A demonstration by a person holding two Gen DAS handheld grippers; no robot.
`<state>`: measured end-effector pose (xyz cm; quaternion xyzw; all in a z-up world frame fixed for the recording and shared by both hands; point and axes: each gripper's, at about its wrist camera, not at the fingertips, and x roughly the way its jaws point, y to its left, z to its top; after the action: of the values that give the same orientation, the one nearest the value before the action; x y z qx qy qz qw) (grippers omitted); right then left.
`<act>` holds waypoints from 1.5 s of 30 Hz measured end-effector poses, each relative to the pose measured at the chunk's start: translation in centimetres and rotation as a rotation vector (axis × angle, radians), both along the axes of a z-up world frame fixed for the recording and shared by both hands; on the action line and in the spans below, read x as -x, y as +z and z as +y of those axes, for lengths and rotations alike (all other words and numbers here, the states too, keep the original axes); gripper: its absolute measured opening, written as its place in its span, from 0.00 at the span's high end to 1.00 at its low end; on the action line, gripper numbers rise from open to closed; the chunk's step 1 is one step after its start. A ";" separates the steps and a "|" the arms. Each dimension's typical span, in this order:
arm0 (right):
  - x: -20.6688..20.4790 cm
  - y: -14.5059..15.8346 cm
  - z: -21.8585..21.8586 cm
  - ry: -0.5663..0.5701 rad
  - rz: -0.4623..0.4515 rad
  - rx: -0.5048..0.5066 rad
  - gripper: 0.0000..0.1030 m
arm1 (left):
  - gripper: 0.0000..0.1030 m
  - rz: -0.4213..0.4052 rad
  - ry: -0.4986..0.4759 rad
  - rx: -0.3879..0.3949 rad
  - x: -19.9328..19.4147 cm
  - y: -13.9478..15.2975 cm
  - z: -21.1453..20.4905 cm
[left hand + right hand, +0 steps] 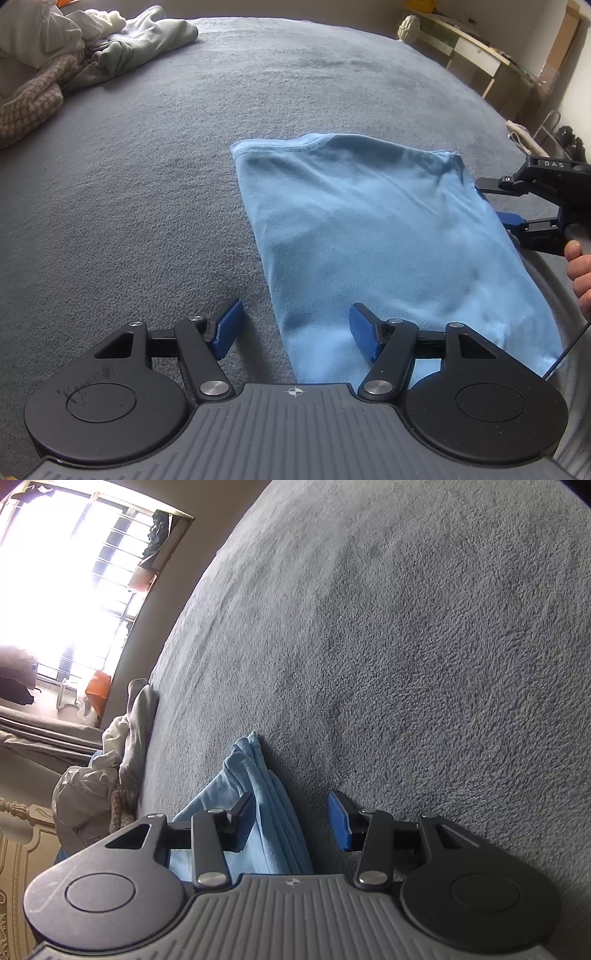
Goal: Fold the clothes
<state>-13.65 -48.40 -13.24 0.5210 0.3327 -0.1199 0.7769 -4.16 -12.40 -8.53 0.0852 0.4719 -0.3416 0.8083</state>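
Note:
A light blue T-shirt lies folded into a long strip on the grey blanket. My left gripper is open at the strip's near end; its right finger is over the cloth, its left finger over the blanket. My right gripper is open at the shirt's right edge, near the far end. In the right wrist view the right gripper is open with the shirt's layered folded edge between its fingers, not pinched.
A pile of unfolded clothes lies at the blanket's far left corner; it also shows in the right wrist view. A wooden shelf stands beyond the bed at the right. A bright barred window is on the wall.

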 end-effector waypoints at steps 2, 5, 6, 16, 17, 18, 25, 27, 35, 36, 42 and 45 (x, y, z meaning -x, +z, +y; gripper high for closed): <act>0.0 0.0 0.0 0.001 0.000 0.002 0.55 | 0.38 0.001 -0.003 0.005 0.0 0.0 0.2; 0.0 0.2 0.1 0.002 0.004 0.009 0.55 | 0.38 -0.014 0.004 0.036 0.1 0.4 0.9; -0.1 0.4 0.2 0.006 0.007 0.016 0.55 | 0.38 -0.025 0.006 0.048 0.1 0.6 1.1; -2.7 4.8 2.8 0.129 -0.019 0.380 0.56 | 0.39 -0.203 -0.095 0.074 2.4 1.7 0.7; -3.1 5.3 3.2 0.146 -0.022 0.430 0.57 | 0.39 -0.213 -0.108 0.072 2.7 1.7 0.5; -3.4 5.6 3.6 0.166 -0.028 0.463 0.58 | 0.40 -0.221 -0.118 0.069 2.9 1.6 0.4; -5.2 6.1 5.8 0.297 -0.026 0.624 0.65 | 0.41 -0.241 -0.161 0.046 3.7 0.9 -0.2; -5.5 6.3 6.7 0.350 -0.036 0.668 0.65 | 0.41 -0.241 -0.165 0.035 3.8 0.7 -0.3; -8.2 5.9 11.0 0.582 -0.010 0.848 0.64 | 0.41 -0.220 -0.163 0.004 3.8 -0.1 -0.1; -8.5 5.8 11.4 0.601 -0.006 0.871 0.64 | 0.41 -0.218 -0.163 0.003 3.8 -0.2 -0.1; -9.9 4.2 10.9 0.556 0.072 0.951 0.67 | 0.41 -0.201 -0.161 -0.004 3.7 -0.6 0.1; -9.7 4.7 9.2 0.429 0.061 0.882 0.67 | 0.41 -0.199 -0.162 -0.002 3.6 -0.6 0.2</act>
<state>-3.94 -39.22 -8.58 0.0585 0.3726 -0.1018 0.9205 -7.79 -12.16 -9.16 0.1575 0.3812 -0.3949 0.8209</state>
